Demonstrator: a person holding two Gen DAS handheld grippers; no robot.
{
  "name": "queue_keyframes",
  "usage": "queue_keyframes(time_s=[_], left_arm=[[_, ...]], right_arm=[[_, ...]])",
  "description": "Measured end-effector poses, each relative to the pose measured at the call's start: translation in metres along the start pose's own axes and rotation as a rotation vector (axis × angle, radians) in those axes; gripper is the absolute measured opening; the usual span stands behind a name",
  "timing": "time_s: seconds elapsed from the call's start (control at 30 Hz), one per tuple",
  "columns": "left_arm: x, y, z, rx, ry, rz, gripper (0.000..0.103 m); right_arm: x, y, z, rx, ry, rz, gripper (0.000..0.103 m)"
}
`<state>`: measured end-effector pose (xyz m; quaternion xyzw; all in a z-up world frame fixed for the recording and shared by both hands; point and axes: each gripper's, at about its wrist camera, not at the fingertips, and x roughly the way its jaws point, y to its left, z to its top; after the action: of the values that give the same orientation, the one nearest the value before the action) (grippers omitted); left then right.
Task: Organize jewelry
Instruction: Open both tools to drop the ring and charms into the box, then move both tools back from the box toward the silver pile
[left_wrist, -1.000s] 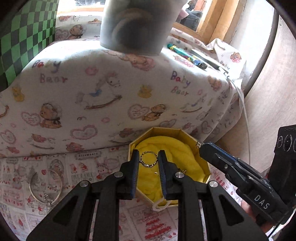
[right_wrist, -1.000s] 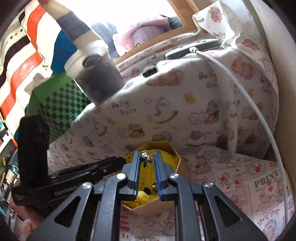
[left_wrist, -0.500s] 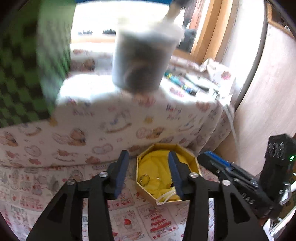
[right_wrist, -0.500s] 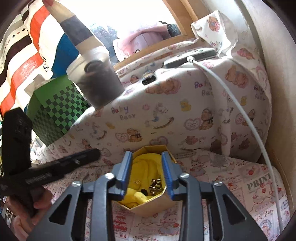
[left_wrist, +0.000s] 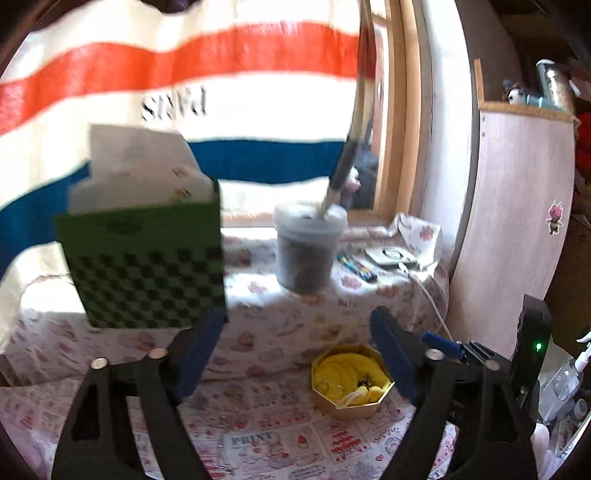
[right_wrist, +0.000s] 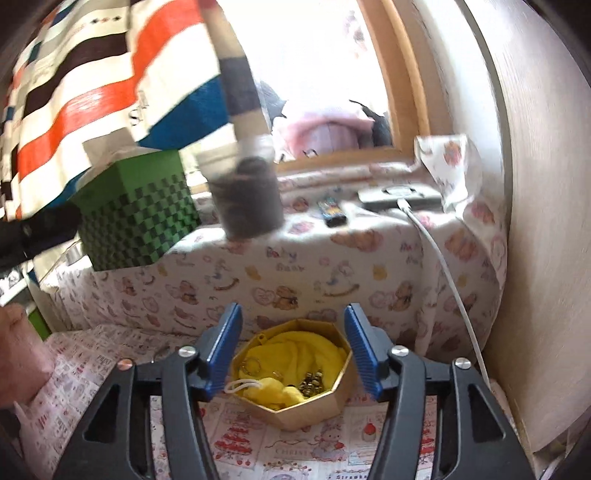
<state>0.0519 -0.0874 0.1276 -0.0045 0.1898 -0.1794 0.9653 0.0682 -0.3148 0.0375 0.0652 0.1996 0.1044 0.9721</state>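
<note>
A gold octagonal box (right_wrist: 295, 408) sits open on the patterned cloth, at the foot of the draped raised ledge. Crumpled yellow fabric (right_wrist: 295, 349) lines it. On the fabric lie a thin silver ring (right_wrist: 252, 366), a cluster of small brass-coloured bells (right_wrist: 313, 382) and a white cord loop (right_wrist: 242, 386) near the box's front left wall. In the left wrist view the same box (left_wrist: 351, 409) appears smaller and blurred.

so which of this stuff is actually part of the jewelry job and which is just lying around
Part of the job:
- gold octagonal box
- yellow cloth lining it
- ring and small metal pieces inside
- left tool and right tool, both open and empty

Just lying about:
- green checkered box
- plastic cup
- white cable
- striped flag
</note>
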Motion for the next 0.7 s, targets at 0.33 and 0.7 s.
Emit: queue_keyframes(time_s=[0.33,0.7], left_arm=[[-0.015,0.022,-0.024,0.006,-0.011,0.13,0.092],[-0.023,0.059,-0.053,-0.019,0.011,0.242,0.099]], right_arm=[[-0.008,0.024,-0.002,-0.052,-0.013,0.013,0.075],[-0.003,0.034,-0.01,-0.062,-0.011,-0.012,0.101]])
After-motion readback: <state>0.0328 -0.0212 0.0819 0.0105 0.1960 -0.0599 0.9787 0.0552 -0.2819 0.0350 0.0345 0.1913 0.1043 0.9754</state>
